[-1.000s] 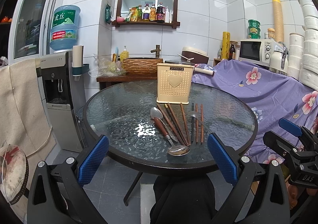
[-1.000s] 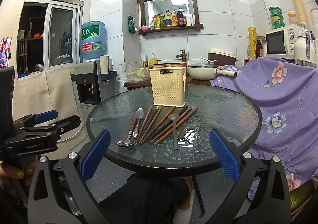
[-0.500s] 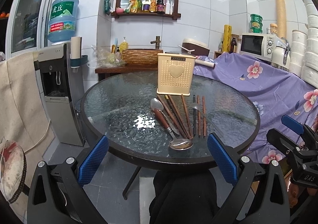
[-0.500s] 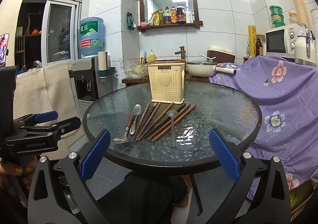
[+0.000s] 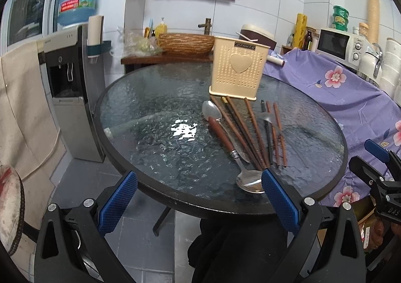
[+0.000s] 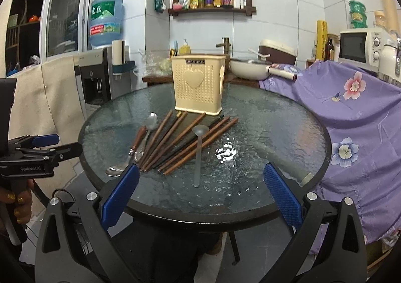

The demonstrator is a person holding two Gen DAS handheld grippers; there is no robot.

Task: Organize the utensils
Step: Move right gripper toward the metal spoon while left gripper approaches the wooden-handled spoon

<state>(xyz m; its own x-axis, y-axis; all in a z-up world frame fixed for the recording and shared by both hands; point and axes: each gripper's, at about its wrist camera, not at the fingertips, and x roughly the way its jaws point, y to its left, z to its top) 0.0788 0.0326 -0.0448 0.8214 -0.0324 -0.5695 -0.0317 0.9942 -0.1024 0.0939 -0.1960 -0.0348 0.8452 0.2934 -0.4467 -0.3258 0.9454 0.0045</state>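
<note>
A cream perforated utensil holder (image 5: pixel 238 71) (image 6: pixel 199 87) stands upright on a round glass table (image 5: pixel 155 117) (image 6: pixel 263 117). In front of it lie several brown chopsticks (image 5: pixel 246 130) (image 6: pixel 175 137), a wooden-handled spoon (image 5: pixel 225 140) (image 6: pixel 132 147), a steel spoon (image 5: pixel 211 113) (image 6: pixel 150 122) and a grey spoon (image 6: pixel 199 147). My left gripper (image 5: pixel 199 199) is open and empty at the table's near edge. My right gripper (image 6: pixel 200 191) is open and empty at the near edge, its left pad close to the chopstick ends.
A water dispenser (image 5: pixel 70 97) stands left of the table. A purple flowered cloth (image 6: pixel 363 112) covers furniture on the right. A counter with a wicker basin (image 5: pixel 185 43) and a pan (image 6: pixel 250 68) is behind. A microwave (image 6: pixel 361 46) sits at far right.
Both grippers have moved closer to the table, so the utensils look nearer. The left view has swung a little left. Nothing on the table has moved.
</note>
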